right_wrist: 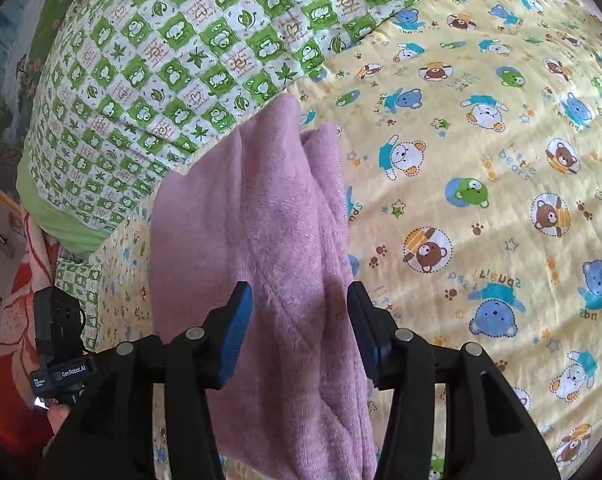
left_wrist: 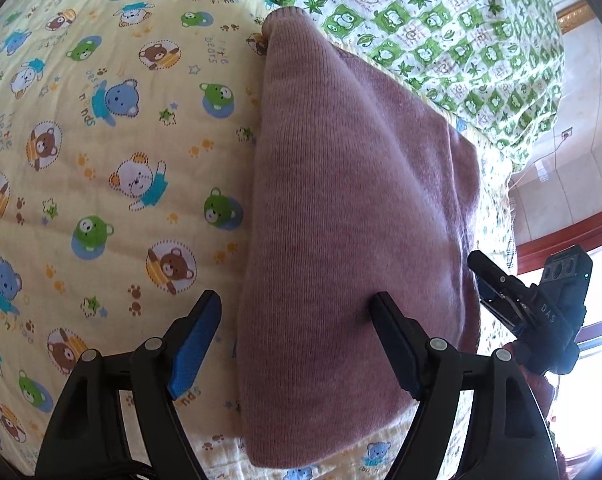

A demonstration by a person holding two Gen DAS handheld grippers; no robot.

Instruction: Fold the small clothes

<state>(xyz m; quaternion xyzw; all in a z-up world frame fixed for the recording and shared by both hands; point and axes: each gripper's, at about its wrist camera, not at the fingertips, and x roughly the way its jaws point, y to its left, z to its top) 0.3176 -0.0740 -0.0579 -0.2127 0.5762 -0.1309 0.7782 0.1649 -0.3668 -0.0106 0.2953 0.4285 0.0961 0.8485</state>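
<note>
A folded mauve knit garment lies on a yellow bed sheet printed with cartoon bears and the words "little bears" and "best friends". In the left wrist view the left gripper has its jaws spread wide, holding nothing; one jaw hangs over the sheet just off the garment's edge, the other over the knit itself. Beyond that second jaw the other device shows the letters "DAS". The right gripper also stands with jaws wide and unloaded, the garment running straight ahead between them. Off its left jaw, a black module reads "GenRobot.AI". Ahead of both jaws lies a green-and-white checked quilt with leaves and hearts.
</note>
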